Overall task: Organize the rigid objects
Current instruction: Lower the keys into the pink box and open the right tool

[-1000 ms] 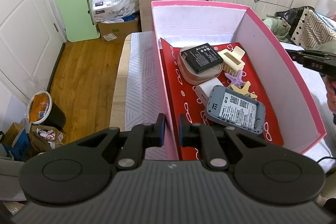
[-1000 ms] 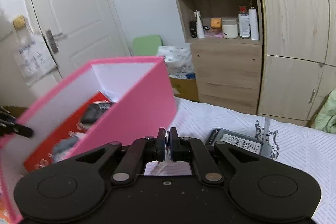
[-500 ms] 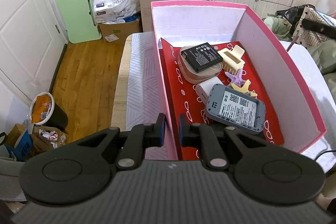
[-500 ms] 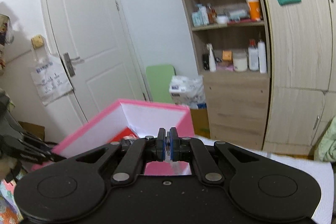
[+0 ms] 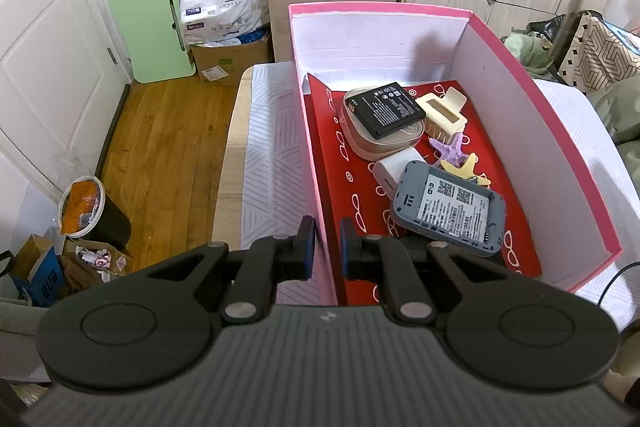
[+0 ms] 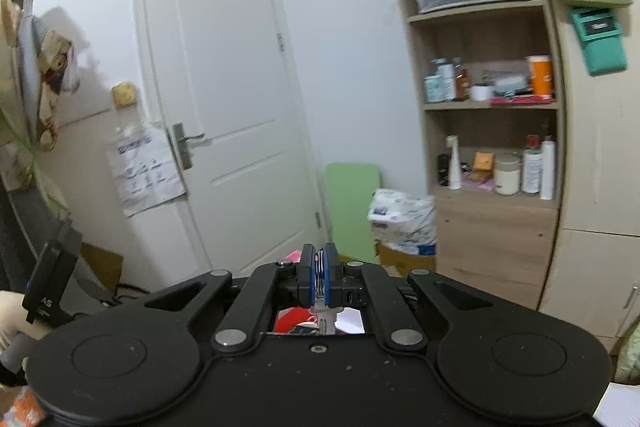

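My left tongs (image 5: 327, 253) pinch the near left wall of the pink box (image 5: 552, 131), which sits on the bed with its long axis running away from me toward the shelves. Only this view shows its contents: a grey router (image 5: 448, 213) nearest, a white adapter (image 5: 394, 169), a black battery (image 5: 385, 109) on a beige case, a cream clip (image 5: 442, 113). My right tongs (image 6: 319, 277) are shut on a key (image 6: 325, 321) hanging shank-down, raised above the box.
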`<state>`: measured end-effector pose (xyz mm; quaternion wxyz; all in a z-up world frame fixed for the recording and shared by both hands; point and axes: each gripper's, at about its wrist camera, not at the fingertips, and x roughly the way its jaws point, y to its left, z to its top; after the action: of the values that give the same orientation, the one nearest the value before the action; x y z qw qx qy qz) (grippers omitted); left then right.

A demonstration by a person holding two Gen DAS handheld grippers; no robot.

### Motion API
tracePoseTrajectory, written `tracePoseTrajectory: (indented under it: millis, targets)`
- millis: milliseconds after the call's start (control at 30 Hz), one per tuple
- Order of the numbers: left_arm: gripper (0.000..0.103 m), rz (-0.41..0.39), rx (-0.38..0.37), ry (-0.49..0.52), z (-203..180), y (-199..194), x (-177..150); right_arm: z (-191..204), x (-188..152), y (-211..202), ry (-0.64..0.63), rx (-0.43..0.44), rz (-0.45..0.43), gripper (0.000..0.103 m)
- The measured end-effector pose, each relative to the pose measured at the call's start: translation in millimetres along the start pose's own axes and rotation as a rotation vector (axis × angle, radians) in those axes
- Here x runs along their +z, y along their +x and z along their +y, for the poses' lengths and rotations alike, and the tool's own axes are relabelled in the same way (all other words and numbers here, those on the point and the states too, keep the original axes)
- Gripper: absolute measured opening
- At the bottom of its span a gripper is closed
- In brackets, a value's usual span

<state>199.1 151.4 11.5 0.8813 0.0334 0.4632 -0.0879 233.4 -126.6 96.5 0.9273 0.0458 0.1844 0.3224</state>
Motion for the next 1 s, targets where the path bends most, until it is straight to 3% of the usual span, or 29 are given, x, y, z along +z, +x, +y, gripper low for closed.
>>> tracePoseTrajectory:
  millis: [233, 400, 833, 1000]
  targets:
    - [0.01, 0.001, -0.005, -0.008, 1.0, 0.2, -0.1, -0.3, -24.6, 40.6, -0.01, 0.054, 0.078, 0.005]
    - [0.01, -0.002, -0.015, -0.014, 2.6, 0.4, -0.9, -5.2, -41.2, 67.2, 0.004, 0.026, 0.139, 0.005]
    - [0.01, 0.003, -0.018, -0.014, 2.0, 0.7, 0.8, -13.7, -50.4, 93.9, -0.049, -0.078, 0.193, 0.005]
    - [0.01, 0.002, -0.019, -0.015, 1.6, 1.2, 1.2, -14.1, -52.5, 100.9, -0.045, -0.062, 0.226, 0.005]
